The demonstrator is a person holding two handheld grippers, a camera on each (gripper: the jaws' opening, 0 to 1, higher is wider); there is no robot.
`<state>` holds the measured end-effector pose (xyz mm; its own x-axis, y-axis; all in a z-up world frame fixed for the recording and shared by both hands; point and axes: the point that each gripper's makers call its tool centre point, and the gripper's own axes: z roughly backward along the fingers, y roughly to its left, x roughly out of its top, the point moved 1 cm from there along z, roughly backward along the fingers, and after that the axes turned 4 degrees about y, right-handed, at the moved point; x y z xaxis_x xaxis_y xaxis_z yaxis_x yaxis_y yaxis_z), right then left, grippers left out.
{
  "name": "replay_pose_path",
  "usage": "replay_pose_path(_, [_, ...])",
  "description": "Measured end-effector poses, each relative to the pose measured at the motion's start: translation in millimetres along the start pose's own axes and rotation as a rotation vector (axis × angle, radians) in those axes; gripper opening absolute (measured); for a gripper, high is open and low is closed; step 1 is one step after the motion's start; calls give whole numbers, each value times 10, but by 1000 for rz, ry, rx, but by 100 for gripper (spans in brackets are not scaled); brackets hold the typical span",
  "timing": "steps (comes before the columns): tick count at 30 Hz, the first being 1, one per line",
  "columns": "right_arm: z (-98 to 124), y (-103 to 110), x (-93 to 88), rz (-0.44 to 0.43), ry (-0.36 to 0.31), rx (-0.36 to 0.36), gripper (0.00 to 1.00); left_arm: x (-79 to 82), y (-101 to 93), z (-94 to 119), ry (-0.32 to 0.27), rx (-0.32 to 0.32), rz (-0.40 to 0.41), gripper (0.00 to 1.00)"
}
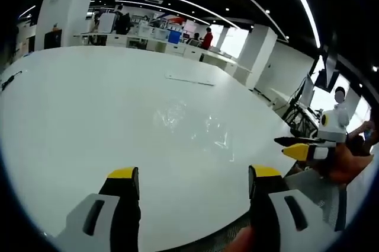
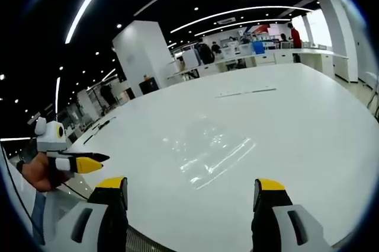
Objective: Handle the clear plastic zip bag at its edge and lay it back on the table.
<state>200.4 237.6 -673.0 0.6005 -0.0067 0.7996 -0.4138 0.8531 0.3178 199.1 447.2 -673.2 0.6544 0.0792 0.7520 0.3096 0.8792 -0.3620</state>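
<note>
Your left gripper [image 1: 193, 182], grey-bodied with black jaws tipped in yellow, sits low over the near edge of the large white oval table [image 1: 77, 115], and its jaws stand wide apart with nothing between them. Ahead of it, the clear plastic zip bag [image 1: 192, 123] lies flat on the tabletop, well apart from the jaw tips and hard to pick out apart from its glinting creases. In the right gripper view the same bag [image 2: 207, 148] lies flat ahead of your right gripper [image 2: 192, 190], again clear of the tips, and that gripper's yellow-tipped jaws are also spread wide and empty. Each gripper appears at the side of the other's view, held off the table edge, its jaws nearly closed into a point as far as the angle lets you judge. Farther across the table lies a long thin pale strip [image 1: 189, 79], well beyond the bag. A person in a red top [image 1: 206, 38] stands among the desks behind.
</note>
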Motion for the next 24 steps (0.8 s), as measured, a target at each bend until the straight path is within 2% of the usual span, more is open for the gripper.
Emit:
replay_pose_path(5, [-17,34,12,11,5,14,87,-52,-17,-50,43,6,-51,75])
replay_pose_path(10, [-60,115,7,59,20,36,85,-82,-47,-66,65,7,-62,75])
replay_pose_path(15, [-207,173,96,96,20,70,85,-99,-46,-69,83,13,-73,75])
replay_pose_path(24, [-532,200,290,180,41,106,83,-92,-45,-74,79,12,-72,74])
